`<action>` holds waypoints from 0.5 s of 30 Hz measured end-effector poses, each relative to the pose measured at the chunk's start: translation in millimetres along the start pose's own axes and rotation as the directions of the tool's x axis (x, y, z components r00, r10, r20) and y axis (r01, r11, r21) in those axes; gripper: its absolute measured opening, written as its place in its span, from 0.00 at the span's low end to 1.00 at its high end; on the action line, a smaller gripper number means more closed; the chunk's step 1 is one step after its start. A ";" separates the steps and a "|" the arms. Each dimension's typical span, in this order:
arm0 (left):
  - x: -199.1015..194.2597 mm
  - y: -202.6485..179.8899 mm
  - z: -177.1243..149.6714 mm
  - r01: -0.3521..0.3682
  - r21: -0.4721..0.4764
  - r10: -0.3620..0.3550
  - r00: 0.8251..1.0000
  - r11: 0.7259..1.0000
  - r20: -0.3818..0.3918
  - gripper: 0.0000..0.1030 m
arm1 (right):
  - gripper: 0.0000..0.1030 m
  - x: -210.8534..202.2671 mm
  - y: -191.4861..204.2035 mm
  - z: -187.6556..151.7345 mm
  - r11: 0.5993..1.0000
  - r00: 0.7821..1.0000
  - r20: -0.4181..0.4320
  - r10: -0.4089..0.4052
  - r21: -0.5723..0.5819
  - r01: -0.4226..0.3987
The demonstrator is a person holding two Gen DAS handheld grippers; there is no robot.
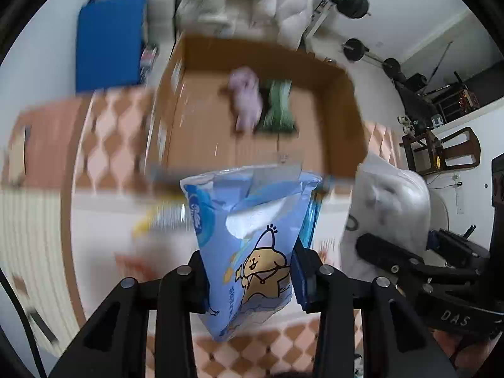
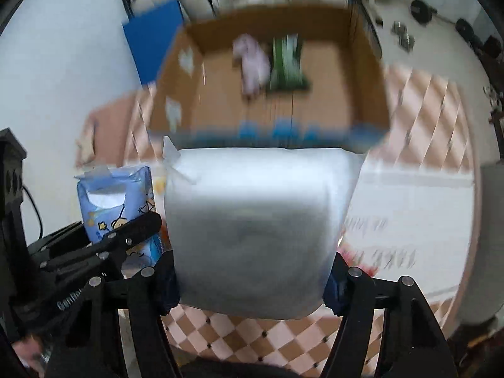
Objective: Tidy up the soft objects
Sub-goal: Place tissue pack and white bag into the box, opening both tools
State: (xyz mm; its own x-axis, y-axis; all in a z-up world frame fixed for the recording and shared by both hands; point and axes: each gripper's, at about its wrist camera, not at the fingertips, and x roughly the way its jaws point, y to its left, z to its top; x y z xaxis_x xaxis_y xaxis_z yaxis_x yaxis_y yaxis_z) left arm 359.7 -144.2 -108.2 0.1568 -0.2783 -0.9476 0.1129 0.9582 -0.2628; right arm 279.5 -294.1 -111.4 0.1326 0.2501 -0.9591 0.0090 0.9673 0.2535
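The left hand-held gripper (image 1: 252, 278) is seen closed on a blue tissue pack (image 1: 249, 239), which is clamped between the two black fingers (image 1: 307, 280) and held upright off the floor; a yellow cartoon dog is printed on its wrapper. The right hand-held gripper (image 2: 253, 283) is closed on a white soft package (image 2: 258, 230), a bulky translucent-wrapped bundle that fills the centre of the right wrist view. The two packs are held side by side: the white soft package is seen at 3 o'clock in the left wrist view, and the blue tissue pack at 9 o'clock in the right wrist view.

Beyond both packs, at 12 o'clock, an open cardboard box (image 1: 201, 138) is shown on a checkered mat (image 1: 110, 135). Two things are contained in it, lying on its floor toward the far wall: a pink plush toy (image 1: 245, 100) and, just beside it on the right, a green packet (image 1: 277, 107). Whether they touch cannot be told through the blur. The rest of the box floor is bare cardboard.

Outside the box, a blue panel (image 1: 110, 41) is seen at 10 o'clock and a white quilted bundle (image 1: 249, 3) at 12 o'clock. Barbell weights (image 1: 356, 48) are seen at 2 o'clock against the wall.
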 end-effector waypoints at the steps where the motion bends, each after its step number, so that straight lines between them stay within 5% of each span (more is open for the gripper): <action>1: 2.9 -0.9 21.9 -0.005 0.004 0.005 1.000 1.000 0.006 0.35 | 0.70 -9.4 -2.1 19.3 1.000 1.000 0.021 -0.011 -0.010 0.011; 7: 78.8 37.9 135.3 -0.070 -0.039 0.067 0.994 0.997 -0.085 0.35 | 0.70 17.1 -35.6 146.2 0.987 0.986 0.038 -0.160 0.012 0.159; 15: 157.6 66.0 185.9 -0.139 -0.066 0.119 0.963 0.988 -0.240 0.35 | 0.70 120.6 -62.7 246.4 0.969 0.967 -0.066 -0.247 -0.015 0.247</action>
State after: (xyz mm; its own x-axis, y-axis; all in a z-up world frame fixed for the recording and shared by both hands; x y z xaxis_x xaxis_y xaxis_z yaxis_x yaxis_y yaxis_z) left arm 574.3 -137.1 -241.0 -0.0707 -0.1380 -0.9879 0.0248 0.9898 -0.1401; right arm 539.1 -335.0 -211.9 0.0604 0.0052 -0.9982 0.0271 0.9996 0.0069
